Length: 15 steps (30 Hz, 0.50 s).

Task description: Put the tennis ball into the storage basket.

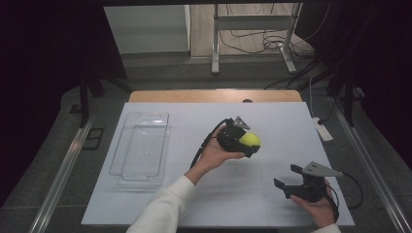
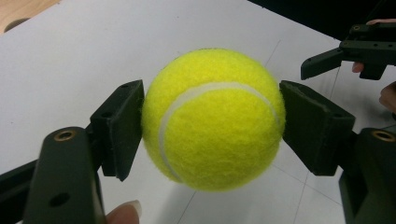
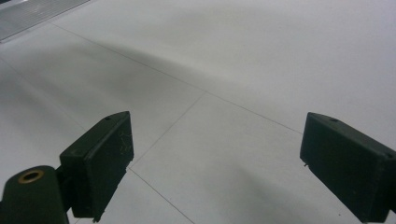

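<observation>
Tennis ball [image 2: 212, 119]: nearest my left camera, clamped between both pads, raised clear of the tabletop [image 1: 272, 116].
Left gripper [image 1: 248, 141]: my jaws are closed on the ball's sides; grip looks centred.
Right gripper [image 1: 286, 175]: my jaws stand wide apart with nothing between them, low over the tabletop at near right.
Clear tray [image 1: 141, 145]: empty, on the tabletop's left side.
Key relation: the tray lies to the left of my held ball, on my left hand's own side; my left hand is nearer it, the right well apart.
</observation>
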Each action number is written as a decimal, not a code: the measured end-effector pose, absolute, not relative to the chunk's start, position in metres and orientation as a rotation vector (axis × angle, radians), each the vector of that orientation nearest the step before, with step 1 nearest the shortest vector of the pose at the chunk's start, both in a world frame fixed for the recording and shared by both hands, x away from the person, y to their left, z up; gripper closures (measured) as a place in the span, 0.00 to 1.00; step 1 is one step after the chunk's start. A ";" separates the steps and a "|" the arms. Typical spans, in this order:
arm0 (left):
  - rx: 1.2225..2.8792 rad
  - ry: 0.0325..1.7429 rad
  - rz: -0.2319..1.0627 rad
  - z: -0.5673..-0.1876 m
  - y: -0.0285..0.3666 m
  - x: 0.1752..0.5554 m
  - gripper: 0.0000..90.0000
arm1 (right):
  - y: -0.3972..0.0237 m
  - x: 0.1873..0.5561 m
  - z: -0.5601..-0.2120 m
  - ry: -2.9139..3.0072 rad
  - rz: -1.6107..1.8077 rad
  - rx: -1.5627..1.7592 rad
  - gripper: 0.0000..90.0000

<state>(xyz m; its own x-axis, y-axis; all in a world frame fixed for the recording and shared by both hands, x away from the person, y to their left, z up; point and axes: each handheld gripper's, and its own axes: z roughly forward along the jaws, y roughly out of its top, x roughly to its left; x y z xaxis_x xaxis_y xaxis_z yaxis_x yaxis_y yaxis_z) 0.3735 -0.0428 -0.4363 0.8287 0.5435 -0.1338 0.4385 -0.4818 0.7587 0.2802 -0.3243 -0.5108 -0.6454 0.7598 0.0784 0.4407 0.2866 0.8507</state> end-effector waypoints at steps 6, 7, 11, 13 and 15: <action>2.137 0.718 0.172 -0.433 -0.037 0.373 0.30 | -0.324 0.280 -0.511 2.221 1.297 1.085 0.11; 2.132 0.724 0.172 -0.433 -0.036 0.373 0.30 | -0.324 0.280 -0.511 2.221 1.297 1.085 0.11; 2.125 0.730 0.181 -0.431 -0.031 0.373 0.30 | -0.324 0.280 -0.511 2.221 1.298 1.087 0.11; 2.120 0.731 0.187 -0.430 -0.029 0.373 0.30 | -0.324 0.280 -0.511 2.221 1.297 1.086 0.11; 2.119 0.729 0.193 -0.429 -0.026 0.372 0.30 | -0.324 0.280 -0.511 2.223 1.294 1.088 0.11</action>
